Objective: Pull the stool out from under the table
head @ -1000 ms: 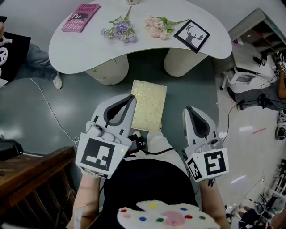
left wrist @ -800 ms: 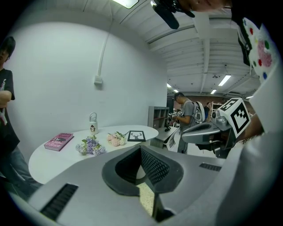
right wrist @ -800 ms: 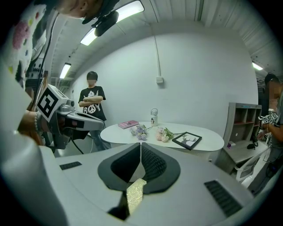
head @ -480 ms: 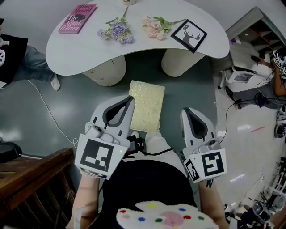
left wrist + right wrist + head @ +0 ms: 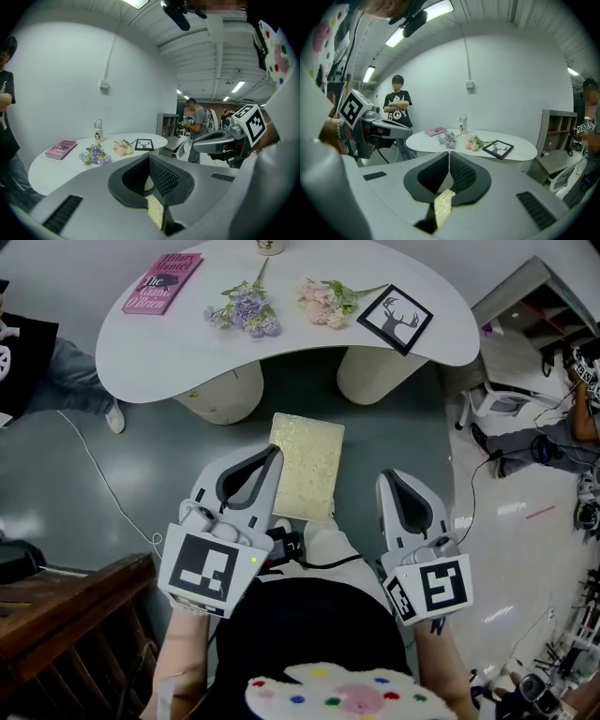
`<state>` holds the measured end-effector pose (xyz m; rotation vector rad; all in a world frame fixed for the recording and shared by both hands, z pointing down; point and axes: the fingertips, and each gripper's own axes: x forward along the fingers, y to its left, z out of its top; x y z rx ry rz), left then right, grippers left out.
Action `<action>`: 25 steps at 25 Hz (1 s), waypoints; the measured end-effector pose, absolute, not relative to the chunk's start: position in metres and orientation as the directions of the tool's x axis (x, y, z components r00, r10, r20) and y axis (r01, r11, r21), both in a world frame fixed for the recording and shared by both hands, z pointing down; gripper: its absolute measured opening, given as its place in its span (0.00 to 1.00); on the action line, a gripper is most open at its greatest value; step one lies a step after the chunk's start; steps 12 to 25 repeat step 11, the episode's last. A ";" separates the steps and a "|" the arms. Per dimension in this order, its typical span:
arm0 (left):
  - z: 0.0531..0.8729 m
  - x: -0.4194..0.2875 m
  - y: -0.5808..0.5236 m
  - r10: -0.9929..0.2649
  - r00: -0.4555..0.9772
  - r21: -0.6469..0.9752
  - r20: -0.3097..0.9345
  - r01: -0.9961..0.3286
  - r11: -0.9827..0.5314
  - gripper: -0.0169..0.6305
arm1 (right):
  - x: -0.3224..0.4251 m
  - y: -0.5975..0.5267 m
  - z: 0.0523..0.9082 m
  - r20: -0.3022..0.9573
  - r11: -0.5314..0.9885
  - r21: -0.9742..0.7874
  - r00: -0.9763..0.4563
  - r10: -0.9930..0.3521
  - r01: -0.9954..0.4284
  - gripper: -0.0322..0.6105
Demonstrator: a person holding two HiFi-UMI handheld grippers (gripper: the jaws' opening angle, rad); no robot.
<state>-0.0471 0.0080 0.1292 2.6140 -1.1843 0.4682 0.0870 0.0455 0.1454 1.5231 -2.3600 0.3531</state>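
The left claw (image 5: 272,454) is held shut and empty, just left of the stool (image 5: 307,465). Its rectangular seat, padded in pale nubbly fabric, is set on the floor (image 5: 141,484) between both claws. Its long axis runs near to far, and it seems clear of the smooth white curved counter (image 5: 300,338). The right claw (image 5: 396,480) is likewise shut and empty, slightly farther off.

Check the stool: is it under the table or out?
Out. The head view shows the stool with its whole cream seat on open floor, apart from the table edge.
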 end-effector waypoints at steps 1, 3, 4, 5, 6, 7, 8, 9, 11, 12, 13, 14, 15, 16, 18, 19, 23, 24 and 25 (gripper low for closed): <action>0.129 -0.048 0.008 -0.686 0.621 0.080 0.379 -0.760 -0.645 0.05 | 0.087 0.045 0.145 0.387 0.405 -0.038 -0.387 -0.837 -0.913 0.11; 0.130 -0.048 0.007 -0.685 0.620 0.082 0.383 -0.761 -0.644 0.05 | 0.086 0.045 0.146 0.391 0.408 -0.035 -0.388 -0.835 -0.912 0.11; 0.130 -0.048 0.007 -0.684 0.620 0.083 0.384 -0.761 -0.643 0.05 | 0.086 0.045 0.146 0.392 0.409 -0.034 -0.388 -0.834 -0.912 0.11; 0.130 -0.048 0.007 -0.683 0.620 0.083 0.386 -0.761 -0.644 0.05 | 0.086 0.045 0.146 0.393 0.409 -0.032 -0.388 -0.834 -0.912 0.11; 0.130 -0.047 0.007 -0.682 0.621 0.083 0.386 -0.760 -0.644 0.05 | 0.086 0.045 0.146 0.394 0.409 -0.030 -0.387 -0.834 -0.912 0.11; 0.130 -0.047 0.007 -0.682 0.621 0.083 0.387 -0.760 -0.645 0.05 | 0.087 0.045 0.146 0.395 0.408 -0.029 -0.386 -0.834 -0.912 0.11; 0.130 -0.047 0.007 -0.681 0.621 0.083 0.387 -0.759 -0.645 0.05 | 0.087 0.045 0.147 0.396 0.408 -0.029 -0.385 -0.834 -0.913 0.11; 0.130 -0.047 0.007 -0.681 0.622 0.083 0.387 -0.759 -0.646 0.05 | 0.087 0.045 0.147 0.396 0.407 -0.028 -0.384 -0.834 -0.913 0.11; 0.130 -0.047 0.006 -0.681 0.622 0.084 0.386 -0.759 -0.646 0.05 | 0.087 0.045 0.147 0.397 0.407 -0.027 -0.383 -0.834 -0.913 0.11; 0.130 -0.047 0.006 -0.681 0.622 0.084 0.386 -0.759 -0.646 0.05 | 0.087 0.045 0.147 0.397 0.407 -0.027 -0.383 -0.834 -0.913 0.11; 0.130 -0.047 0.006 -0.681 0.622 0.084 0.386 -0.759 -0.646 0.05 | 0.087 0.045 0.147 0.397 0.407 -0.027 -0.383 -0.834 -0.913 0.11; 0.130 -0.047 0.006 -0.681 0.622 0.084 0.386 -0.759 -0.646 0.05 | 0.087 0.045 0.147 0.397 0.407 -0.027 -0.383 -0.834 -0.913 0.11; 0.130 -0.047 0.006 -0.681 0.622 0.084 0.386 -0.759 -0.646 0.05 | 0.087 0.045 0.147 0.397 0.407 -0.027 -0.383 -0.834 -0.913 0.11; 0.130 -0.047 0.006 -0.681 0.622 0.084 0.386 -0.759 -0.646 0.05 | 0.087 0.045 0.147 0.397 0.407 -0.027 -0.383 -0.834 -0.913 0.11; 0.130 -0.047 0.006 -0.681 0.622 0.084 0.386 -0.759 -0.646 0.05 | 0.087 0.045 0.147 0.397 0.407 -0.027 -0.383 -0.834 -0.913 0.11; 0.130 -0.047 0.006 -0.681 0.622 0.084 0.386 -0.759 -0.646 0.05 | 0.087 0.045 0.147 0.397 0.407 -0.027 -0.383 -0.834 -0.913 0.11; 0.130 -0.047 0.006 -0.681 0.622 0.084 0.386 -0.759 -0.646 0.05 | 0.087 0.045 0.147 0.397 0.407 -0.027 -0.383 -0.834 -0.913 0.11; 0.130 -0.047 0.006 -0.681 0.622 0.084 0.386 -0.759 -0.646 0.05 | 0.087 0.045 0.147 0.397 0.407 -0.027 -0.383 -0.834 -0.913 0.11; 0.130 -0.047 0.006 -0.681 0.622 0.084 0.386 -0.759 -0.646 0.05 | 0.087 0.045 0.147 0.397 0.407 -0.027 -0.383 -0.834 -0.913 0.11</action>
